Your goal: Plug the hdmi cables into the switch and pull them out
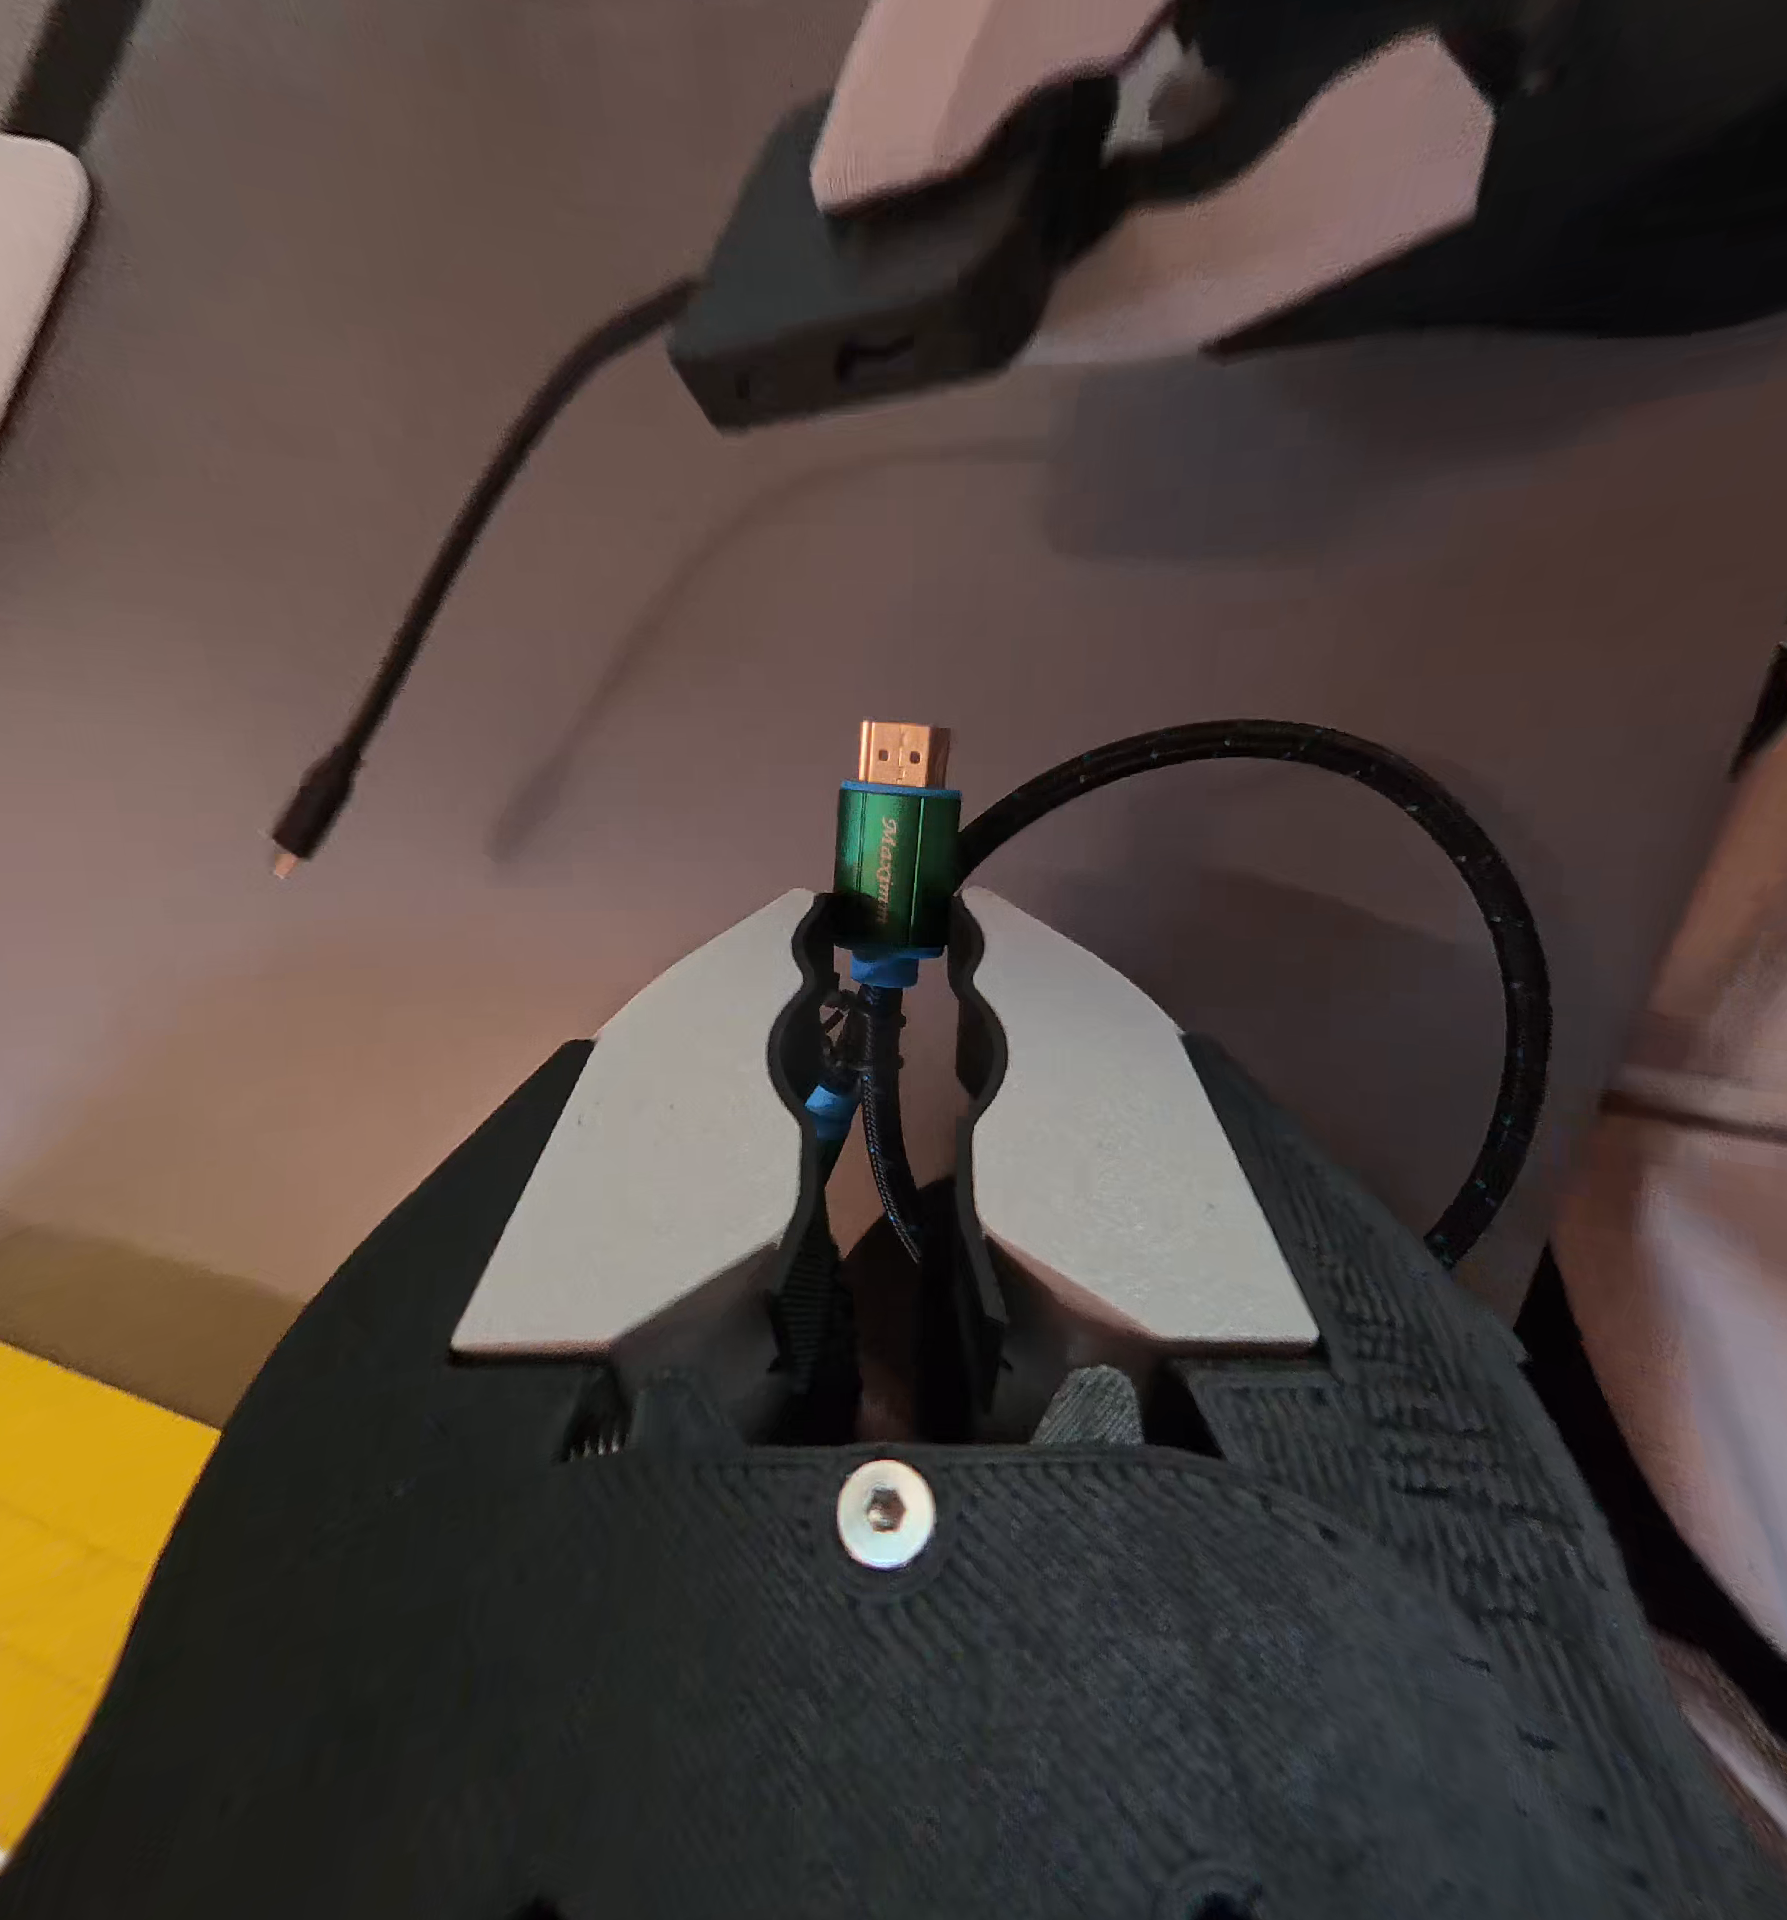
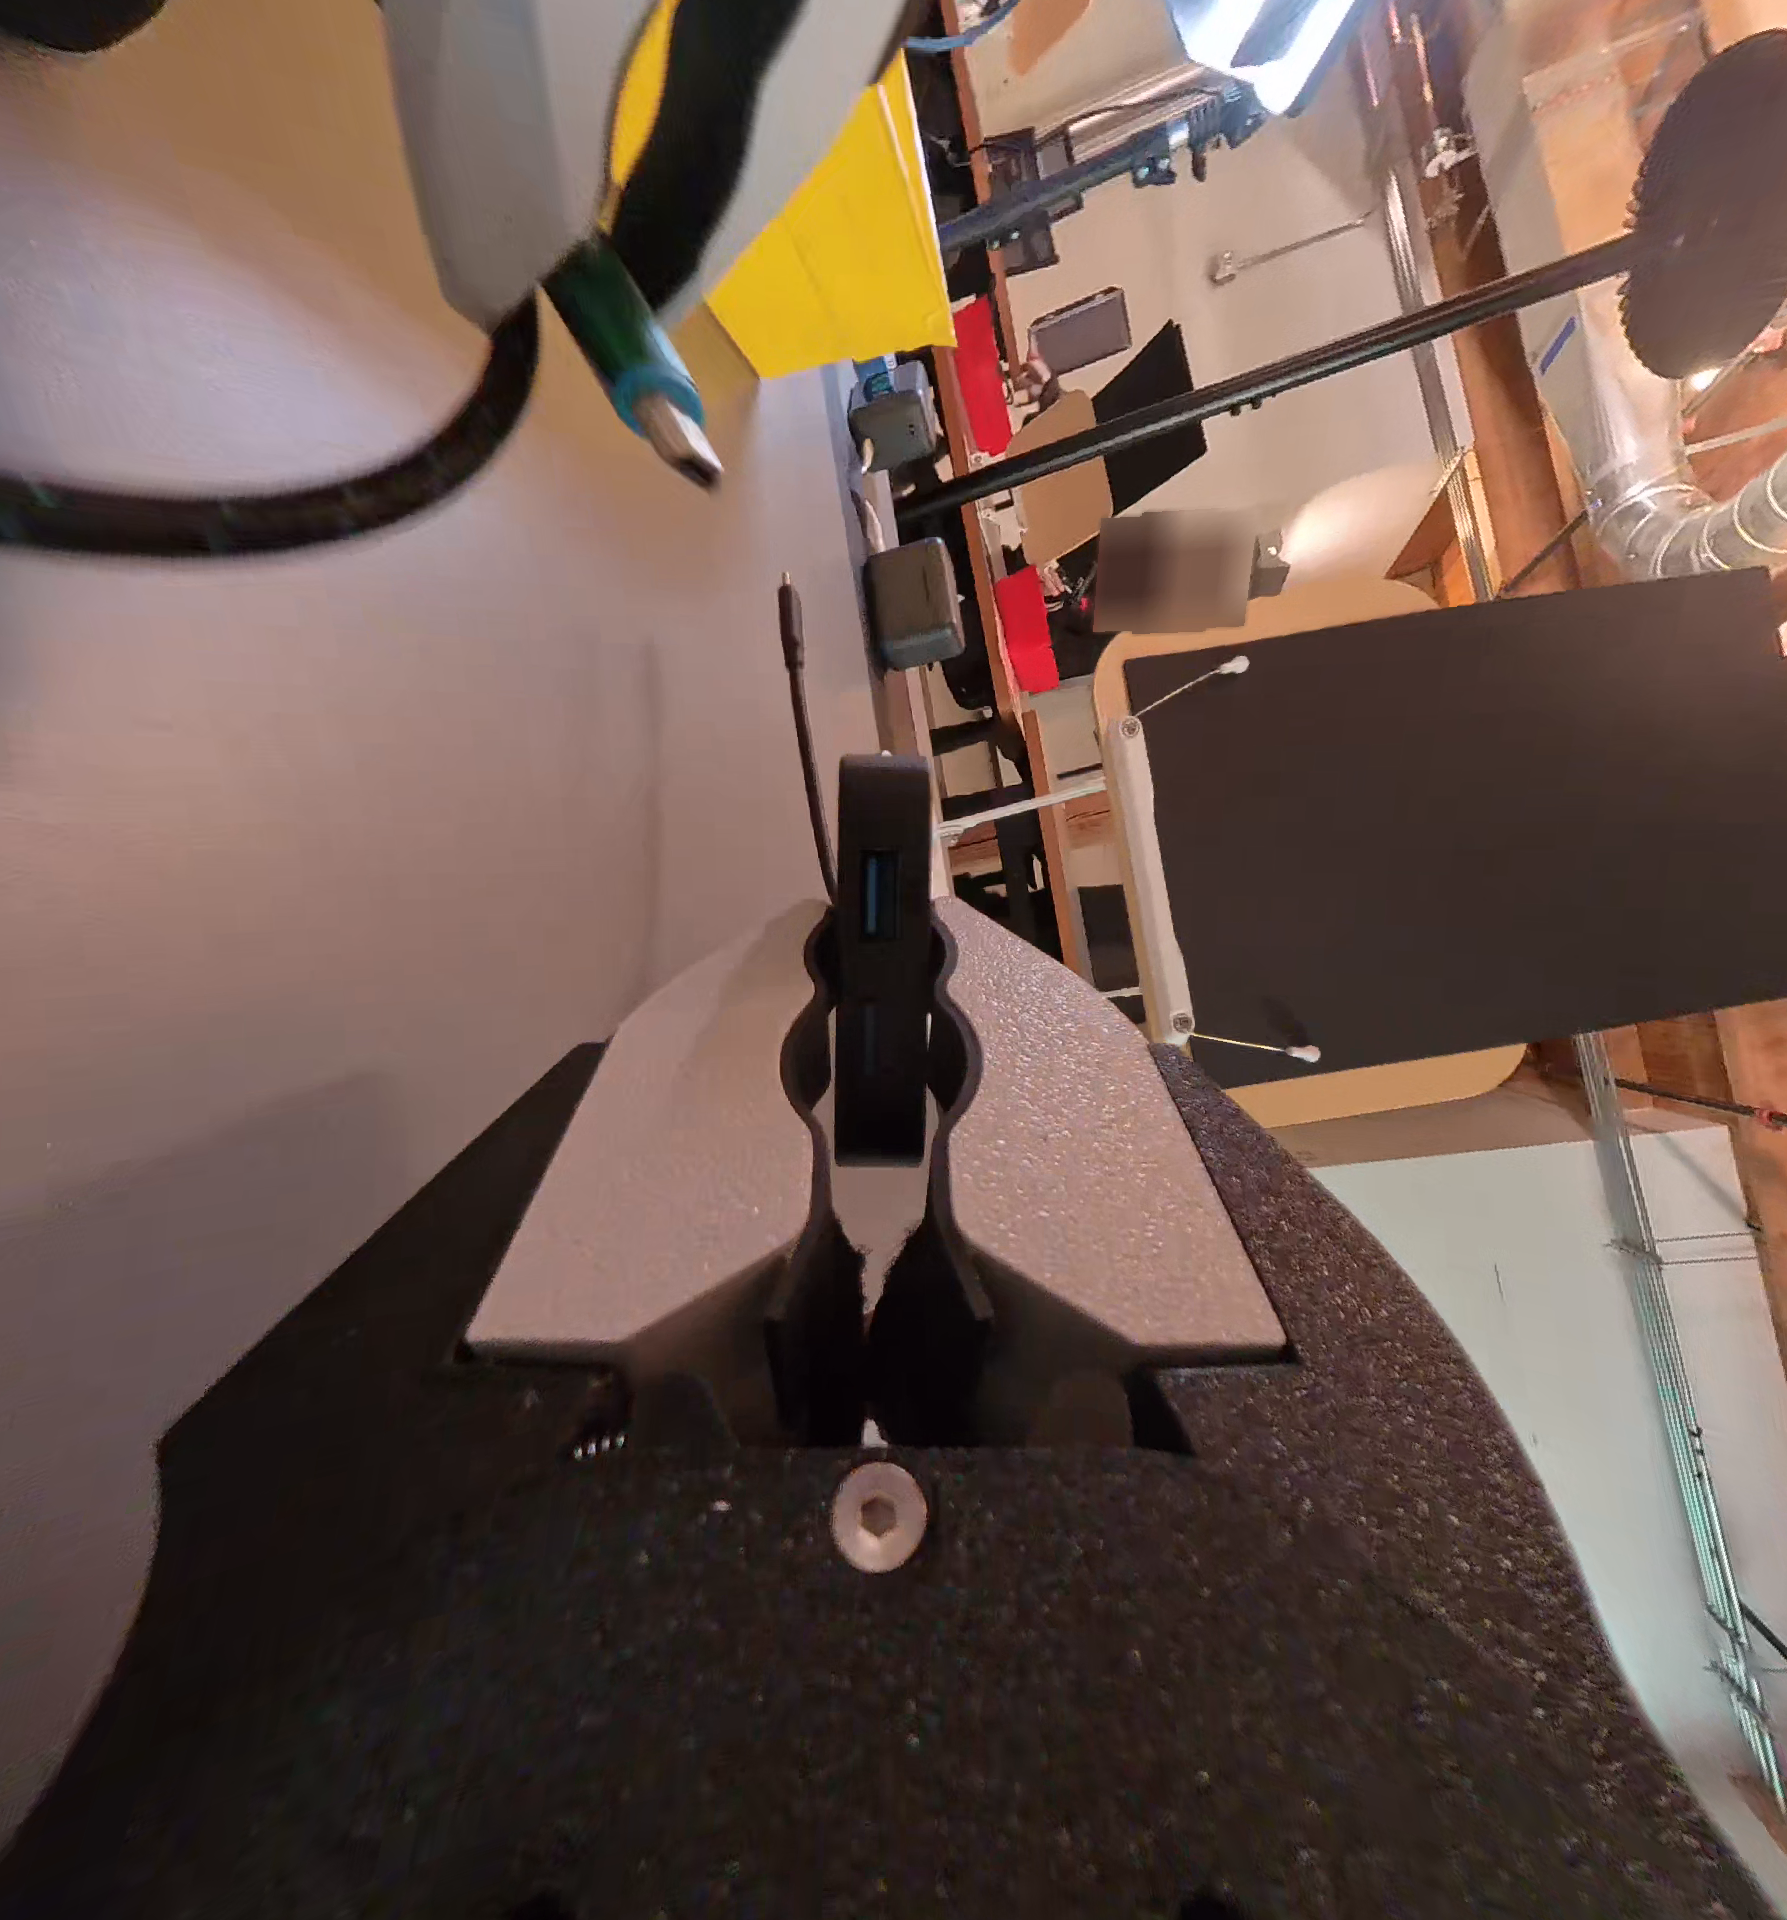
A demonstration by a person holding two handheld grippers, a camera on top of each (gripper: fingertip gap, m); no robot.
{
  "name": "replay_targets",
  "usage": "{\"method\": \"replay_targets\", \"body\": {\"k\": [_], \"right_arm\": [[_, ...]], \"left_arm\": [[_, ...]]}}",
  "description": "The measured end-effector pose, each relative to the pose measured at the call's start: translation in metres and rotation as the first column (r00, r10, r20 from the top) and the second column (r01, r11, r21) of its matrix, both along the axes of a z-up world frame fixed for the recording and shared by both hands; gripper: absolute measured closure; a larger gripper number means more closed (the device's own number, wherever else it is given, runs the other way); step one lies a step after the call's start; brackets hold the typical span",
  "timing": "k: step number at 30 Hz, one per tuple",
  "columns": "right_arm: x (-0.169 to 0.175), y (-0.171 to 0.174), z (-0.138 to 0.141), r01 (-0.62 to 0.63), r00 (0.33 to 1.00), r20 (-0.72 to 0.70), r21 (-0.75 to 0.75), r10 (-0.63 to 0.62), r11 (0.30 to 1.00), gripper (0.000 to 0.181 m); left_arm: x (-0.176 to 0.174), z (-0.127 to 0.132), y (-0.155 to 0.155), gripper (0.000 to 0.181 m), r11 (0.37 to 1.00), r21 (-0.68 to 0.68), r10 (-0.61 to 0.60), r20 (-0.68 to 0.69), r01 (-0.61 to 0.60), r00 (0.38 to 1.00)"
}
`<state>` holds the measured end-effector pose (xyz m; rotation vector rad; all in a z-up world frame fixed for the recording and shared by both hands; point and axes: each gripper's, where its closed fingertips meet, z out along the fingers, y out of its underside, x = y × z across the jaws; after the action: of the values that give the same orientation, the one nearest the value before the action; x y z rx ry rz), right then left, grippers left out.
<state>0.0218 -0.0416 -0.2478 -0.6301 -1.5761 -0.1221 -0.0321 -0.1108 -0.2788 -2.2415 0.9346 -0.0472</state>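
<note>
Currently left gripper clamped on green HDMI plug, gold tip clear beyond fingertips, right gripper pinching black switch edgewise, open air between plug and switch.

Green, blue and copper against my grey fingers

The metallic green plug shell I hold has blue end rings and a copper-gold tip; its black braided cable carries blue flecks. My matte black switch box shows a blue port, beside a bright yellow sheet on the pale table.
</note>
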Motion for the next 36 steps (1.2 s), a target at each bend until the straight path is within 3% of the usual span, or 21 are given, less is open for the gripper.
{"method": "replay_targets", "body": {"k": [6, 13, 23, 28, 32, 36], "right_arm": [[-0.008, -0.014, -0.011, -0.035, 0.996, 0.087, 0.127, 0.025, 0.991, 0.168], [-0.013, -0.026, -0.025, -0.102, 0.976, 0.215, 0.394, 0.016, 0.913, 0.168], [-0.009, -0.033, -0.041, -0.204, 0.943, 0.328, 0.408, 0.065, 0.890, 0.168], [-0.006, -0.034, -0.056, -0.239, 0.913, 0.403, 0.410, 0.060, 0.880, 0.168], [-0.009, -0.037, -0.053, -0.211, 0.931, 0.358, 0.368, 0.072, 0.905, 0.169], [-0.012, -0.035, -0.053, -0.190, 0.934, 0.356, 0.400, 0.039, 0.896, 0.169]], "left_arm": [[0.024, -0.006, 0.005, 0.160, 1.000, -0.009, -0.021, 0.131, 0.022, 0.991], [0.022, -0.024, 0.003, 0.161, 0.993, -0.110, -0.038, 0.134, 0.052, 0.990], [0.028, -0.039, 0.002, 0.161, 0.983, -0.156, -0.089, 0.067, 0.099, 0.994], [0.033, -0.050, 0.003, 0.161, 0.984, -0.140, -0.097, 0.122, 0.114, 0.988], [0.035, -0.042, 0.005, 0.163, 0.993, -0.066, -0.079, 0.254, 0.099, 0.964], [0.032, -0.043, 0.006, 0.163, 0.993, -0.067, -0.075, 0.244, 0.094, 0.967]]}}
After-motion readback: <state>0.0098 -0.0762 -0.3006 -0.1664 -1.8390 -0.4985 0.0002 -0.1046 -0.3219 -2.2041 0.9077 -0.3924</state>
